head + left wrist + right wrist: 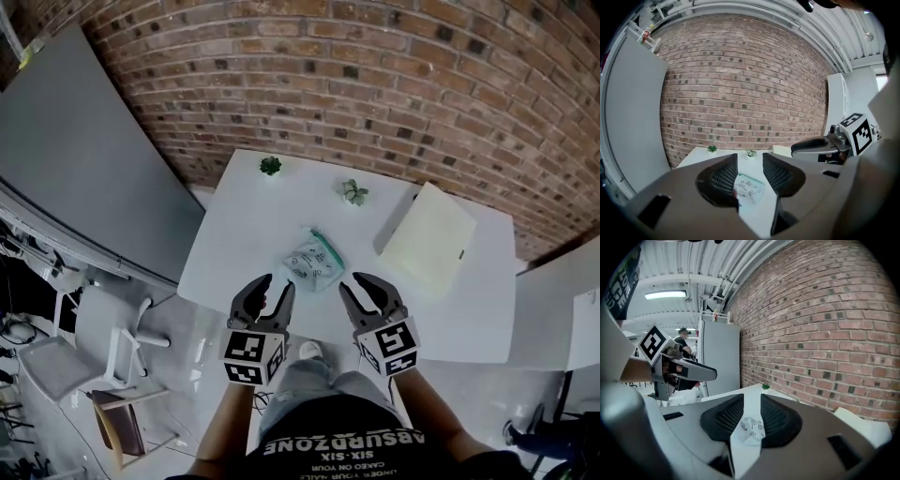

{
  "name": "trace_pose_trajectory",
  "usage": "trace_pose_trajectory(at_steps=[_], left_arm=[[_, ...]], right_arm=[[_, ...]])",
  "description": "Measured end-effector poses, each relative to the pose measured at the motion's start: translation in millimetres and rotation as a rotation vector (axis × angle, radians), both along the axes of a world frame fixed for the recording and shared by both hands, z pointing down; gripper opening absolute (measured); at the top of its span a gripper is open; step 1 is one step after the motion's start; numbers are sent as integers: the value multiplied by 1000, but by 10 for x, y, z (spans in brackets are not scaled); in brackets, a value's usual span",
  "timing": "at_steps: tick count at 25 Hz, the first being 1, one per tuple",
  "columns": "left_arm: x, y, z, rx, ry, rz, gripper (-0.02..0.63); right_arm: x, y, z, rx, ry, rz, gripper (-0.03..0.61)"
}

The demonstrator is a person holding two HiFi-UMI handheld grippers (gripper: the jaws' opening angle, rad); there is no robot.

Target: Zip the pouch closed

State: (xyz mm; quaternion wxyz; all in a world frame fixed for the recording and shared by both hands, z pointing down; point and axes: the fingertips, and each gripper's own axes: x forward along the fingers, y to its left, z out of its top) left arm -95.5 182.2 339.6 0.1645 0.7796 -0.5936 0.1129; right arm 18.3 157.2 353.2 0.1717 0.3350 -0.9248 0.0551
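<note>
Head view shows the clear, teal-edged plastic pouch (313, 261) on the white table (246, 214) just beyond the left gripper (277, 286) and right gripper (354, 284), both gaping empty; best pin one end, then pinch along the seal.

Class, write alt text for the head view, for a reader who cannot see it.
The left claw and right claw, both open, hover just short of a pouch lying on a white table. Two small plants and a cream pad sit farther back, before a brick wall.
</note>
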Motion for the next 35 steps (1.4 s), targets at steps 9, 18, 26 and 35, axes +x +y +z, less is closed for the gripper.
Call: trace_pose_trajectory(at_steps=[9, 18, 26, 35], left_arm=[[93, -300, 169, -44, -19, 91, 150], [0, -594, 269, -64, -26, 113, 150], [-75, -1048, 493, -122, -40, 144, 150], [-53, -1582, 929, -209, -100, 237, 150]], right_arm=[[-164, -286, 60, -18, 6, -44, 89], [-259, -515, 164, -16, 52, -106, 89], [-342, -918, 376, -29, 115, -155, 89], [-343, -1415, 772, -43, 227, -207, 89]])
